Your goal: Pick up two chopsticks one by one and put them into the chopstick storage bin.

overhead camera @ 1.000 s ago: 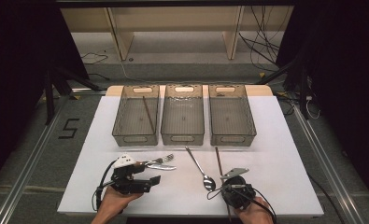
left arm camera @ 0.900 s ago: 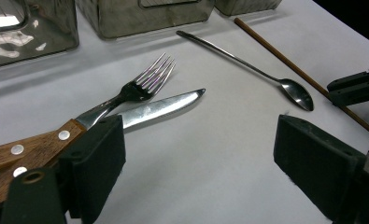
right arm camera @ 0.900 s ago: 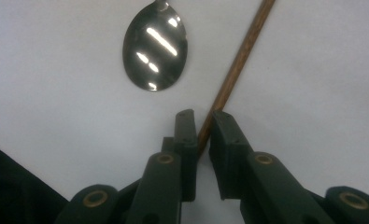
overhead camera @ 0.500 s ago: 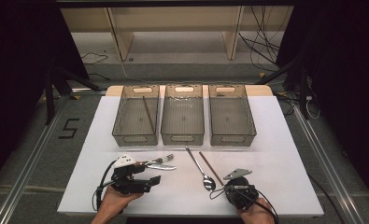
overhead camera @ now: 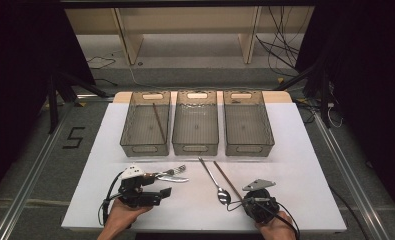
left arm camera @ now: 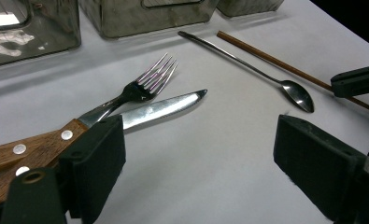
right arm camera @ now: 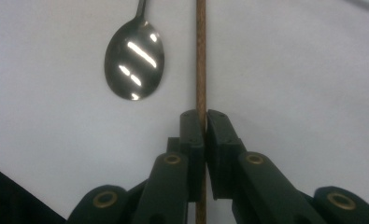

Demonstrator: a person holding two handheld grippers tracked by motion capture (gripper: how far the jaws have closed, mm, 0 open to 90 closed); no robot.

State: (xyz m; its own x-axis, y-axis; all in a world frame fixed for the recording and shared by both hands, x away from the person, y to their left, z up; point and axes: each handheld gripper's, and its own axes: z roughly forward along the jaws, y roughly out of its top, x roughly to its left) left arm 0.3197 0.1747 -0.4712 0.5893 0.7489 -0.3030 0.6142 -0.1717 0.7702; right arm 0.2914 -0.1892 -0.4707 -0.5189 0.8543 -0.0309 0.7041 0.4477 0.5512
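Note:
A brown chopstick (overhead camera: 227, 178) lies on the white table (overhead camera: 295, 165) beside a long steel spoon (overhead camera: 212, 177). My right gripper (overhead camera: 241, 201) is shut on the chopstick's near end. In the right gripper view the pads (right arm camera: 191, 128) pinch the chopstick (right arm camera: 201, 56), with the spoon bowl (right arm camera: 134, 63) just to its left. My left gripper (overhead camera: 157, 186) is open and holds nothing. It stands beside the wooden handles of a fork (left arm camera: 140, 88) and a knife (left arm camera: 163, 106). Between its wide jaws (left arm camera: 201, 154) there is bare table.
Three clear bins stand in a row at the back: left (overhead camera: 145, 148), middle (overhead camera: 195, 148), right (overhead camera: 250, 148). A second chopstick (overhead camera: 159, 122) lies in the left bin. The near table edge is close behind both hands.
The chopstick's far end has swung left toward the spoon's handle. The right gripper has closed on the chopstick's near end. The left gripper has stayed where it was.

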